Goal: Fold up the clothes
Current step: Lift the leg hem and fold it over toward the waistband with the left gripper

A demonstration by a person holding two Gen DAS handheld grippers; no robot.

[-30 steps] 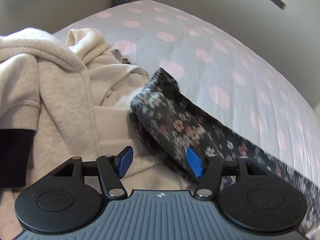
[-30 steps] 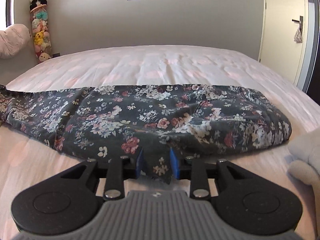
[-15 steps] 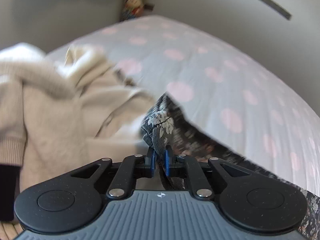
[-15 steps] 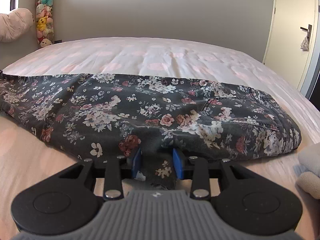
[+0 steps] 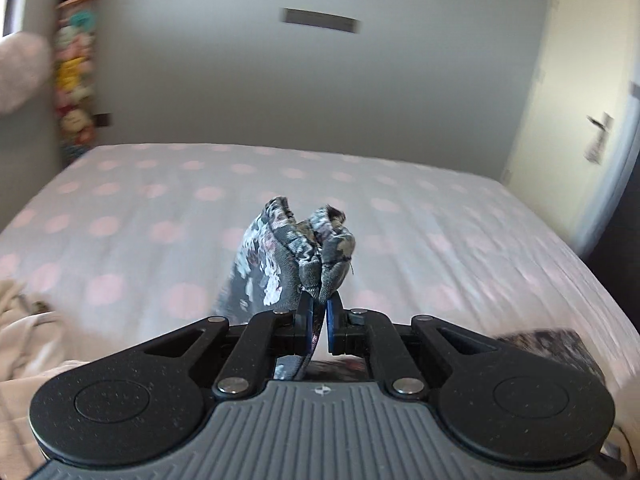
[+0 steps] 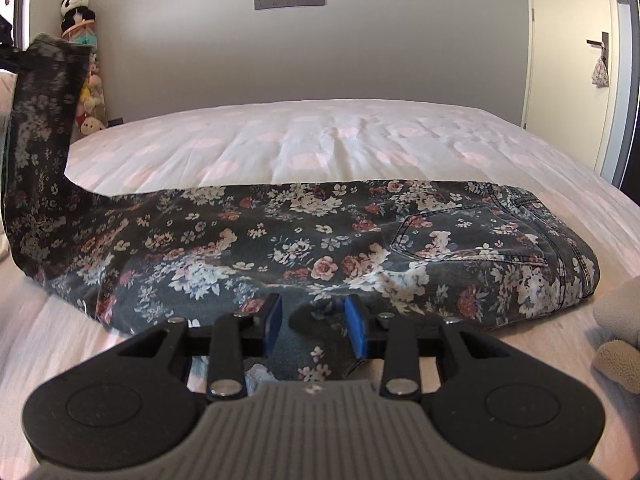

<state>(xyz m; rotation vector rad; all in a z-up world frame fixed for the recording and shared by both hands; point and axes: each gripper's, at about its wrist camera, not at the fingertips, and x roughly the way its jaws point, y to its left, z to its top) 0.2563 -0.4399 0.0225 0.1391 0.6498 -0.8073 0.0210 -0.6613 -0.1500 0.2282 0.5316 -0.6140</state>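
The left tool point(image 5: 319, 320) is clamped tight on a bunched end of the floral jeans point(image 6: 304, 240); in the left wrist view the fabric puffs up above its blue pads point(image 5: 305, 322) and a strip hangs below them. The picture there is blurred. In the right wrist view that same end stands lifted at the far left edge, rising upright off the bed point(image 6: 340, 140) while the leg curves down into the flat part.

The right tool point(image 6: 313, 322) sits low at the near edge of the jeans, its blue pads partly apart with a fold of the dark floral fabric between them; whether the pads actually press on it cannot be told.

The jeans lie across the near half of the bed with their long axis running left to right. The waistband and back pocket point(image 6: 472, 236) point to the right, the leg end to the left and up.

A beige fleece garment point(image 6: 618, 332) lies just beside the waistband at the right edge. The bed cover is pale with pink dots. Stuffed toys point(image 6: 82, 60) are stacked in the far left corner, and a door point(image 6: 568, 60) stands at the right.
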